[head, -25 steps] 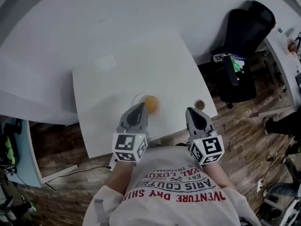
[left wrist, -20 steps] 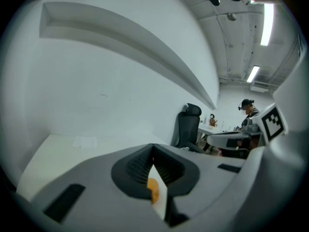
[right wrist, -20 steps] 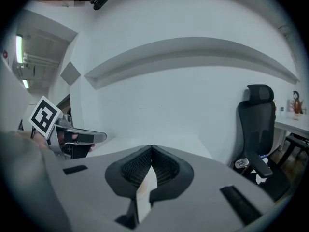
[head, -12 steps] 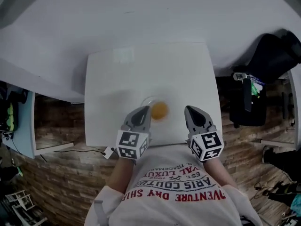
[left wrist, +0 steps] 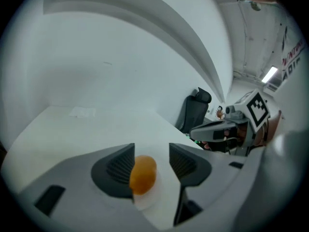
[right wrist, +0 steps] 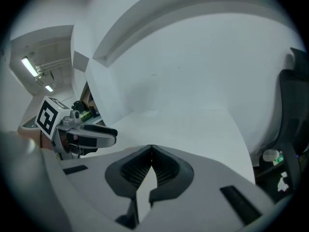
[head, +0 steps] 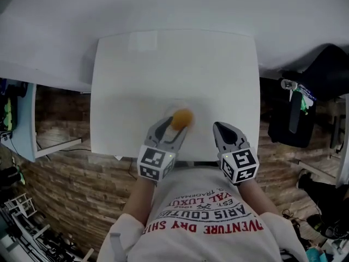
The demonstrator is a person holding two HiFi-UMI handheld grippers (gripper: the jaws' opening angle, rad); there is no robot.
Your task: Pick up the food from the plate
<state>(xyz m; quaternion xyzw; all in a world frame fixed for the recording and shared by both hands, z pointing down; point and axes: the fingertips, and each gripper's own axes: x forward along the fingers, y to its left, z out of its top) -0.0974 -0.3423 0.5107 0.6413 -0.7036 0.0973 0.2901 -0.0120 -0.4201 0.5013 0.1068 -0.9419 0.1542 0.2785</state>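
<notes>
An orange, rounded piece of food (head: 181, 118) lies on a pale plate (head: 170, 109) near the front edge of the white table (head: 174, 70). My left gripper (head: 173, 126) reaches over it, and its jaws are opening. In the left gripper view the food (left wrist: 143, 174) sits between the jaws, against the left pad (left wrist: 117, 168). A gap separates it from the right pad (left wrist: 183, 162). My right gripper (head: 221, 127) hovers at the table's front edge to the right of the plate. It is shut and empty, its pads meeting (right wrist: 151, 150).
A black office chair (head: 322, 72) with small items beside it stands right of the table. A pale rectangular patch (head: 143, 40) lies near the table's far edge. A light blue shelf (head: 16, 119) is at the left. Wood-pattern floor surrounds the table.
The left gripper has moved forward from beside the food, so the food now lies between its jaws, which have parted. The head view has swung, and the table sits more squarely in frame.
</notes>
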